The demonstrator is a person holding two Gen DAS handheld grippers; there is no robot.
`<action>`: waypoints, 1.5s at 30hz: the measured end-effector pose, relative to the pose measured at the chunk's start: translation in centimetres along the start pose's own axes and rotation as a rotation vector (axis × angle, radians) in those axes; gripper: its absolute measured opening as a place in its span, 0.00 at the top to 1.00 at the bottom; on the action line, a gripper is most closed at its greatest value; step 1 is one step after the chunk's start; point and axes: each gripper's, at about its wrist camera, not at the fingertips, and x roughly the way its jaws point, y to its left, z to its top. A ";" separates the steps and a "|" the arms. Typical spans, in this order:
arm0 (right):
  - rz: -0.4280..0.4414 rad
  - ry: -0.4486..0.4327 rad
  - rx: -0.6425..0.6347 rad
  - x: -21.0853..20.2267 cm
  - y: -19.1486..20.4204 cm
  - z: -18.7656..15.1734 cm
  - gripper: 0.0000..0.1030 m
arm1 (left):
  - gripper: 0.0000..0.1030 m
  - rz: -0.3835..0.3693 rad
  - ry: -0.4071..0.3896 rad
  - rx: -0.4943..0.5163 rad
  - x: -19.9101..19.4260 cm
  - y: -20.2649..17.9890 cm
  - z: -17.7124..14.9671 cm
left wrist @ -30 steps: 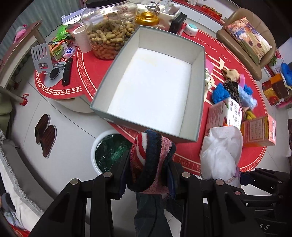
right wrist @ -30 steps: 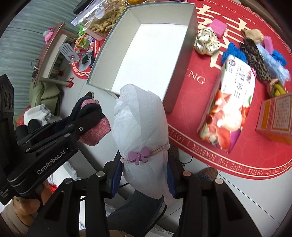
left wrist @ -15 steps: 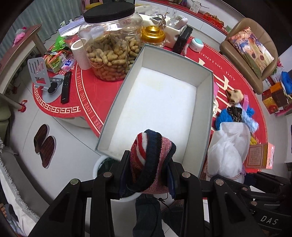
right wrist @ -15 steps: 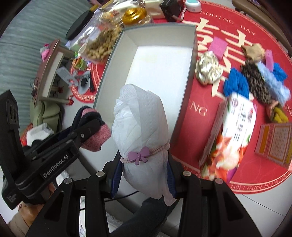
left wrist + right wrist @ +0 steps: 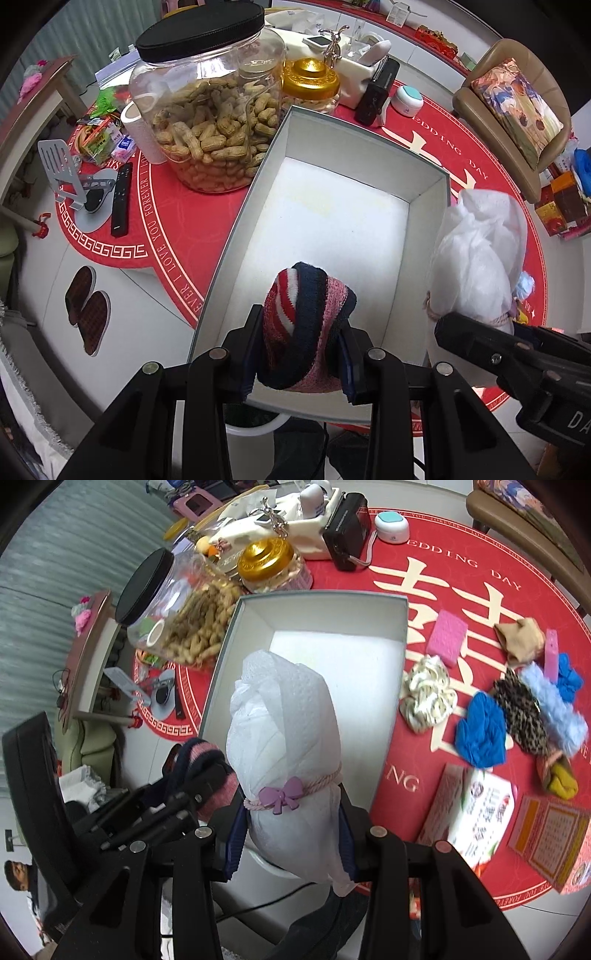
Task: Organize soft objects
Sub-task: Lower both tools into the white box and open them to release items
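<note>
White and bare, the box (image 5: 343, 236) holds nothing yet: the left tool (image 5: 301, 349) pinches a striped sock (image 5: 306, 325) over it, the right tool (image 5: 291, 834) pinches a white bundle (image 5: 284, 746), and more soft things (image 5: 480, 731) wait on the desk (image 5: 406, 768).

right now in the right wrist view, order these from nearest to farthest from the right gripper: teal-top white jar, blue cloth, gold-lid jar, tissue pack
From the right gripper:
1. Tissue pack, close by on its right, at the table's near edge.
2. Blue cloth, farther right, mid-table.
3. Gold-lid jar, beyond the box's far wall.
4. Teal-top white jar, at the far side, right of the gold-lid jar.
</note>
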 end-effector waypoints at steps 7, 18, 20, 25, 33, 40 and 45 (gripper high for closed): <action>-0.035 -0.008 -0.007 1.3 0.5 2.1 0.56 | 0.64 0.018 0.014 0.001 2.1 0.0 1.3; -0.060 -0.004 -0.029 2.7 -0.3 4.2 0.56 | 0.64 0.041 0.041 0.001 3.9 -1.1 2.3; -0.057 0.004 -0.043 3.0 -0.3 4.6 0.56 | 0.64 0.050 0.045 -0.012 4.1 -1.2 2.4; -0.045 0.030 -0.078 4.2 -0.5 5.5 0.56 | 0.64 0.077 0.067 -0.038 4.8 -1.3 2.6; -0.038 0.066 -0.120 5.3 -1.4 6.7 0.56 | 0.64 0.098 0.096 -0.064 6.1 -2.1 2.8; -0.034 0.088 -0.140 6.0 -1.9 7.2 0.54 | 0.64 0.100 0.102 -0.077 6.9 -2.7 3.2; -0.034 0.085 -0.174 5.9 -1.8 7.2 0.36 | 0.04 0.076 0.064 -0.048 6.4 -3.4 3.3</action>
